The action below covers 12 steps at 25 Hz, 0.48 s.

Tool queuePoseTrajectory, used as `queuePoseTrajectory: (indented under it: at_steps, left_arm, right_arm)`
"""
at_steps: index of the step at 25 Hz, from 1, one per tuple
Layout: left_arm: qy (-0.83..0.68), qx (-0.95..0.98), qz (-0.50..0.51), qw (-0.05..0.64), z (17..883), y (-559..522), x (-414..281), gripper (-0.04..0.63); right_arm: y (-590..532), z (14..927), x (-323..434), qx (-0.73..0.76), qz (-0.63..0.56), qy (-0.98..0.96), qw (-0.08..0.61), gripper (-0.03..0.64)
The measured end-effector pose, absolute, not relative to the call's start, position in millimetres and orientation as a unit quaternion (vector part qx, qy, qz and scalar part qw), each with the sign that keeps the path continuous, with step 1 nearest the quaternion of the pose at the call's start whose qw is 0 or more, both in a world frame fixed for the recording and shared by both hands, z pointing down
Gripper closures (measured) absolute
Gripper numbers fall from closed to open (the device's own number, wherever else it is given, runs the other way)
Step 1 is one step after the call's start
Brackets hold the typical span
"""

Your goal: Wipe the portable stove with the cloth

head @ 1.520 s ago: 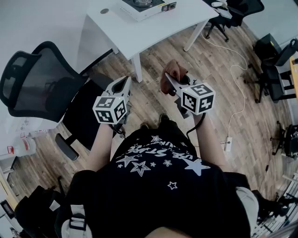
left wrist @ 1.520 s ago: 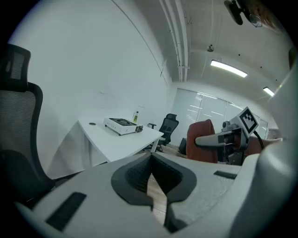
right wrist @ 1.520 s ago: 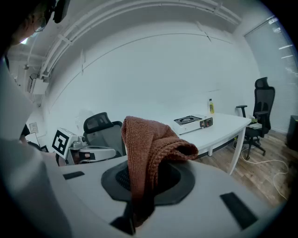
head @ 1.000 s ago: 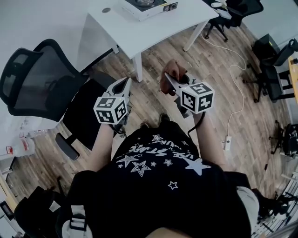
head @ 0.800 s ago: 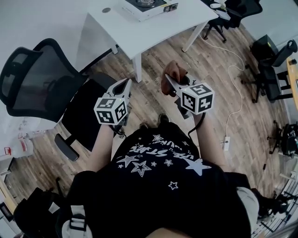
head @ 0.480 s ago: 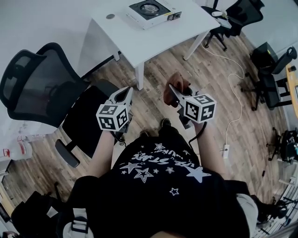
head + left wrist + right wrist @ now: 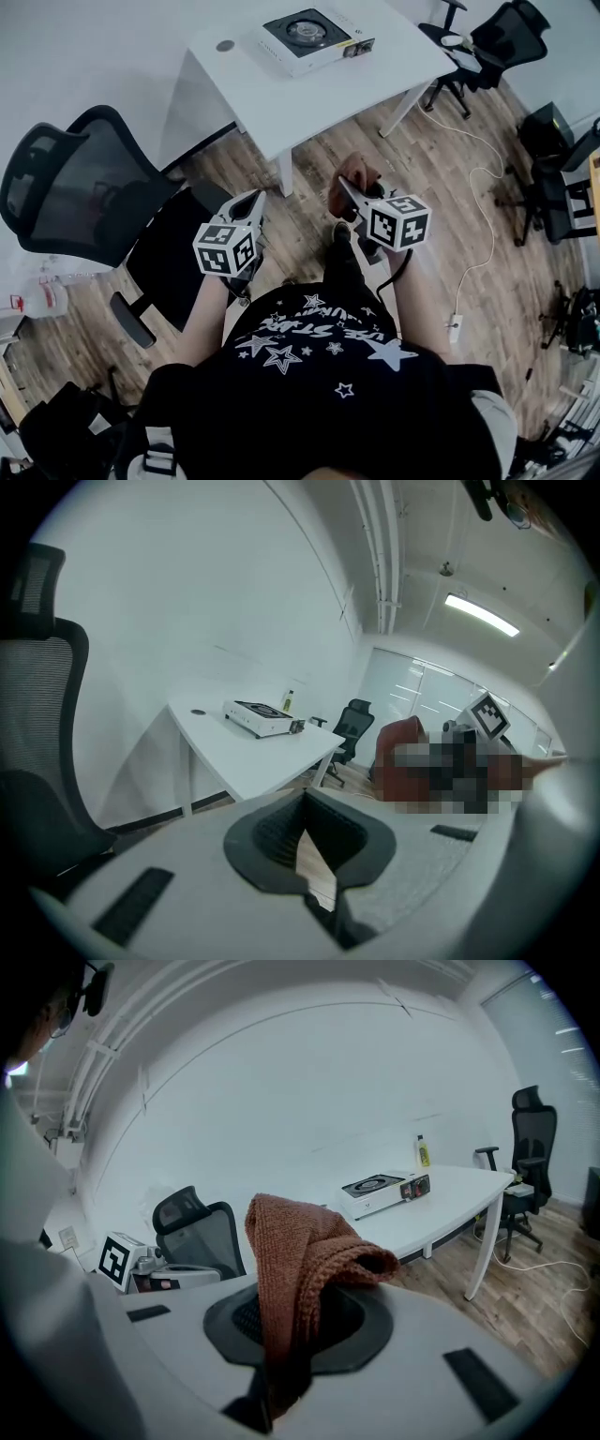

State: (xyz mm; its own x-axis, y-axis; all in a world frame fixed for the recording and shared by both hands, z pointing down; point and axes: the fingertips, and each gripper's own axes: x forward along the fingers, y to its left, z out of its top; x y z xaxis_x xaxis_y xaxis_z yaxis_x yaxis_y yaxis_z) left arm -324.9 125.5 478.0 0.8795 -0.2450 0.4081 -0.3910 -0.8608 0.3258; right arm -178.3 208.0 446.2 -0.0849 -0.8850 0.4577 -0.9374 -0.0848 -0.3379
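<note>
The portable stove (image 7: pixel 309 36) is a white box with a black burner top, lying on a white table (image 7: pixel 281 94) well ahead of me. It also shows in the left gripper view, stove (image 7: pixel 262 717), and in the right gripper view, stove (image 7: pixel 384 1188). My right gripper (image 7: pixel 345 186) is shut on a rust-brown knitted cloth (image 7: pixel 302 1255), which bunches up over its jaws, cloth (image 7: pixel 355 174). My left gripper (image 7: pixel 253 200) is held beside it at about waist height, shut with nothing in it; its pads meet at the tip, left gripper (image 7: pixel 303 806). Both are far short of the table.
A black mesh office chair (image 7: pixel 80 192) stands close on my left. More black chairs (image 7: pixel 506 33) are at the table's far right. A white cable and power strip (image 7: pixel 456 323) lie on the wooden floor to the right. A small yellow bottle (image 7: pixel 424 1152) stands on the table.
The table and stove have come further into the head view, so I have moved toward them. Both grippers keep their pose, the cloth still held in the right one.
</note>
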Motion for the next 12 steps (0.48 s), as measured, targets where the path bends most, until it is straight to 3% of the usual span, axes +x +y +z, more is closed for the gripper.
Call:
queuePoseTrajectory:
  at_steps: [12]
  left_arm:
    - [-0.244,0.927,0.192,0.210,483,61,-198,0.591]
  right_arm:
    - [124,447,-39,0.619,0.301,-0.725,0.042,0.552]
